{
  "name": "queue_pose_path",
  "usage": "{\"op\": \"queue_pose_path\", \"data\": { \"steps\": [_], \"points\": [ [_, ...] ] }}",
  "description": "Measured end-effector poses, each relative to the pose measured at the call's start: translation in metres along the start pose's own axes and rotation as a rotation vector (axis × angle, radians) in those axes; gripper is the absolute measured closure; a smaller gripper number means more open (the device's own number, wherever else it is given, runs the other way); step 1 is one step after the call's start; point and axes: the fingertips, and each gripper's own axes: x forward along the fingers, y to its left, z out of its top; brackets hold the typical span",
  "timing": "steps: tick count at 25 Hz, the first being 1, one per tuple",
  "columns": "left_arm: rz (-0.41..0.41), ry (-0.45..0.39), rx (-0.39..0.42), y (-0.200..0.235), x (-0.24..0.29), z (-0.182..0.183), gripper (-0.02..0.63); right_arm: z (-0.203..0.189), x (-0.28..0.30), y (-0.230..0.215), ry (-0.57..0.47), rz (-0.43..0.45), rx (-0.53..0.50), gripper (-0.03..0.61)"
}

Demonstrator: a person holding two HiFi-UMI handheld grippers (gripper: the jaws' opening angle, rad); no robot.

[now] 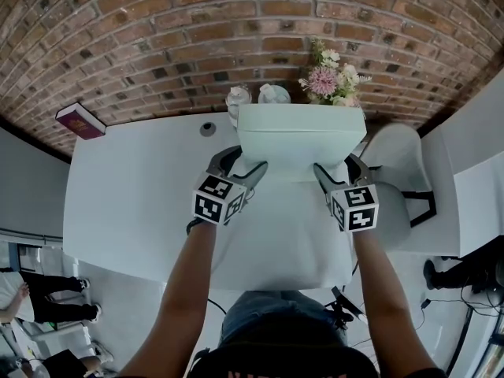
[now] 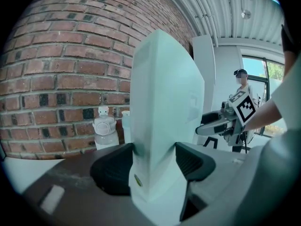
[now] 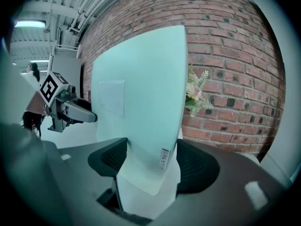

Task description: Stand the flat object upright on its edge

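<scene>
Your left gripper [image 1: 241,164] and right gripper [image 1: 337,168] each pinch one side edge of the flat white panel [image 1: 299,136], which stands upright over the counter [image 1: 134,195] near the brick wall [image 1: 157,46]. No view shows whether its bottom edge touches down. It looks stiff, smooth and fairly light, so probably slippery. Grip low on both edges, because it could tip.

the panel [image 1: 299,136] looks like smooth, pale plastic with a soft matt finish, and a small paper-like label [image 3: 163,158] sits on its edge. the left gripper [image 2: 153,161] and right gripper [image 3: 150,161] have matt black plastic jaws, ribbed on their inner faces. the wall [image 1: 157,38] is rough, dull brick. the table [image 1: 134,195] is smooth matt white. the bottle [image 2: 104,131] looks like clear plastic.
</scene>
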Motion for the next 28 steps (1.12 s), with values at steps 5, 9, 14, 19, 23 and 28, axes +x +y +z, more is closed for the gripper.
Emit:
{"op": "queue_pose_path", "data": {
  "steps": [5,9,14,19,23,28],
  "points": [
    [-0.002,-0.018,-0.007,0.003,0.002,0.001,0.318,0.001,0.002,-0.001,-0.004,-0.010,0.002,0.245],
    [0.001,-0.025,-0.024,0.004,0.002,-0.001,0.318,0.001,0.001,0.000,-0.001,-0.024,0.000,0.241],
    [0.009,-0.018,-0.018,0.005,0.003,-0.002,0.318,0.000,0.002,0.000,0.002,-0.032,-0.019,0.238],
    [0.018,-0.043,-0.026,0.008,-0.001,0.006,0.316,0.004,0.000,-0.005,-0.008,-0.048,-0.011,0.227],
    [0.017,-0.046,-0.024,0.008,-0.005,0.006,0.310,0.004,-0.004,-0.003,-0.026,-0.041,0.007,0.226],
    [0.028,-0.061,-0.040,0.007,-0.011,0.006,0.305,0.005,-0.010,-0.004,-0.031,-0.039,0.015,0.226]
  ]
}}
